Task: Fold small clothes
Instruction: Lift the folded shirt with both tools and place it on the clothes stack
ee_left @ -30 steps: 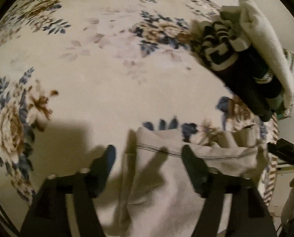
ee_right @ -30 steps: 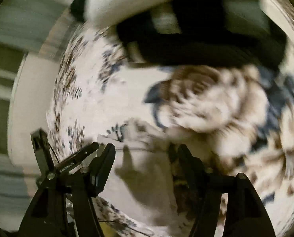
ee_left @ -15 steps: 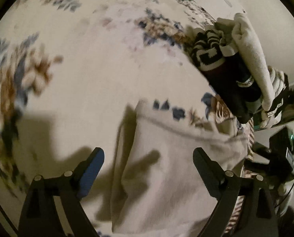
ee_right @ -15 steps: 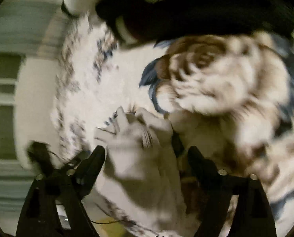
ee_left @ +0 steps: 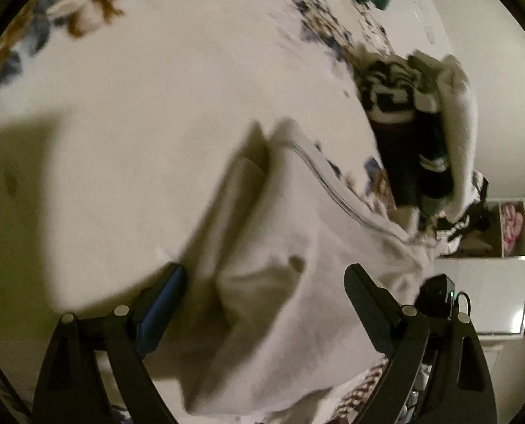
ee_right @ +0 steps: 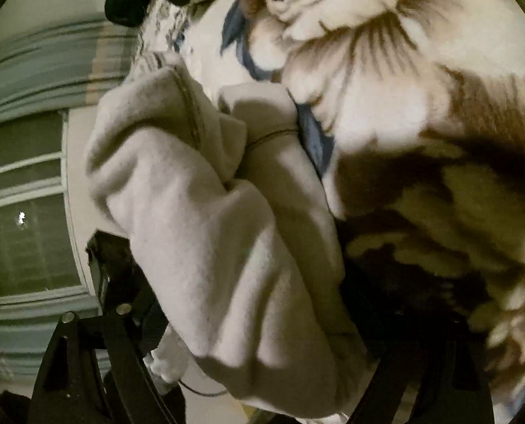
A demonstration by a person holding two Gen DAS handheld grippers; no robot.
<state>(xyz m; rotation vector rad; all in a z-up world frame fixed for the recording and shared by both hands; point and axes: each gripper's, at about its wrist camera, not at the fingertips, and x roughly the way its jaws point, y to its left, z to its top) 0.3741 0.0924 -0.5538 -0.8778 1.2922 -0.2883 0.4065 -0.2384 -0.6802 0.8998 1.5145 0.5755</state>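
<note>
We cannot see the right gripper's (ee_right: 262,346) fingertips behind the garment (ee_right: 227,229); the clothes pile (ee_left: 414,130) is blurred.

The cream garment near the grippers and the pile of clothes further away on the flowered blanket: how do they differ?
The cream garment is one plain pale piece, loosely spread and rumpled; the pile of clothes is several pieces heaped together. The garment has one colour; the pile mixes black-and-white stripes, dark cloth and a cream piece. The garment lies between the left hand-held gripper fingers; the pile lies apart from it. Both rest on the flowered blanket.
</note>
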